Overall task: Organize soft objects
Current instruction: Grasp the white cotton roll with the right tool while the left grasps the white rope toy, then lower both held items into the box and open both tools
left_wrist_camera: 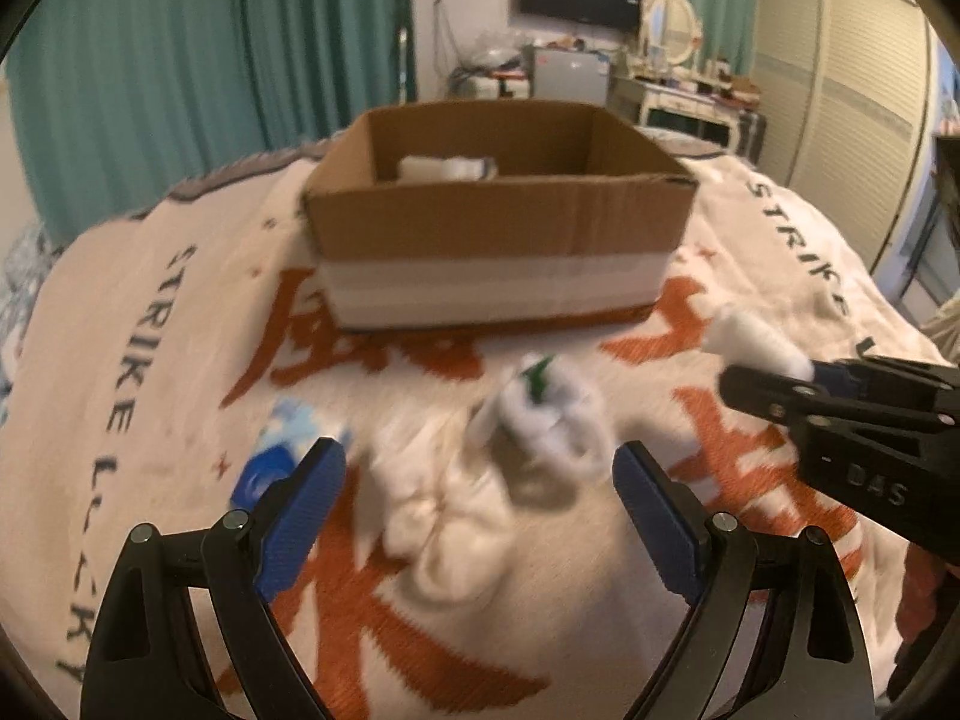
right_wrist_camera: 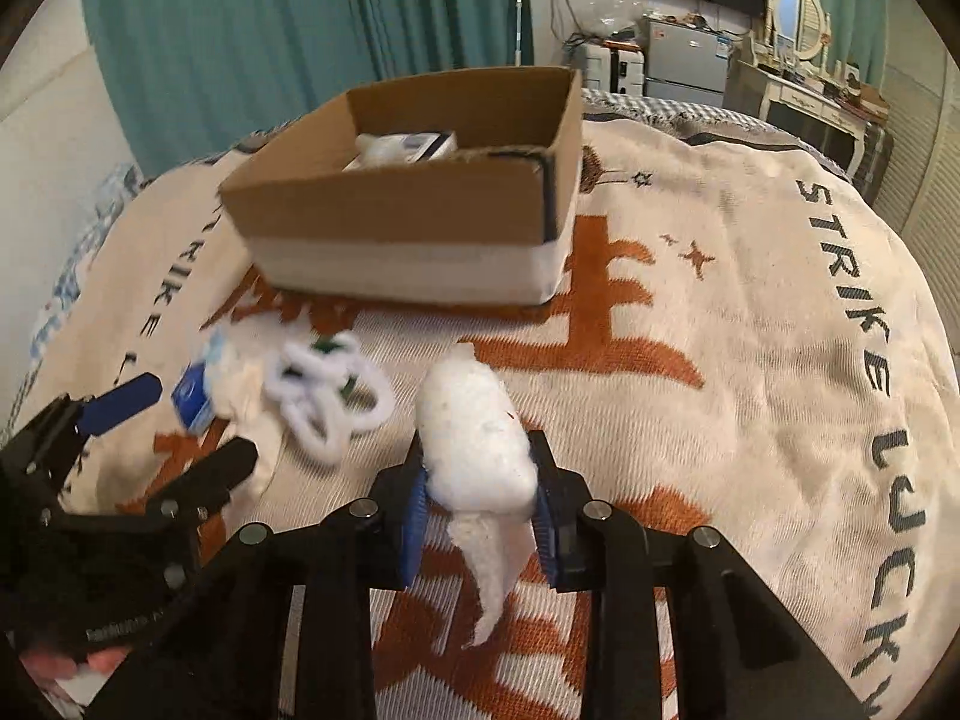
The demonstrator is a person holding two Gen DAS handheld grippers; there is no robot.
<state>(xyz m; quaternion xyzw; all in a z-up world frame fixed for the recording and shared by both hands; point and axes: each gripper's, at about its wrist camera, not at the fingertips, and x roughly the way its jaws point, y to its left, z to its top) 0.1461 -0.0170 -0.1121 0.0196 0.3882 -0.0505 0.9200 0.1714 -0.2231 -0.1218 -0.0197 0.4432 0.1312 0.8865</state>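
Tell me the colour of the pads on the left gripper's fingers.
Blue pads on black fingers, clearest in the left wrist view.

I count one cardboard box (right_wrist_camera: 396, 222) on one printed blanket (right_wrist_camera: 750, 360). One cotton wad (right_wrist_camera: 480, 444) sits between the fingers of my right gripper (right_wrist_camera: 480, 516). Loose before my left gripper (left_wrist_camera: 480, 498): one white pipe-cleaner tangle (left_wrist_camera: 549, 414), one cream cloth bundle (left_wrist_camera: 444, 528), one blue-and-white packet (left_wrist_camera: 270, 468). Inside the box I make out at least two items, too blurred to sort.

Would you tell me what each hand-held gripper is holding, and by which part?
The right hand-held gripper pinches a white cotton wad near its lower end; the left holds nothing.
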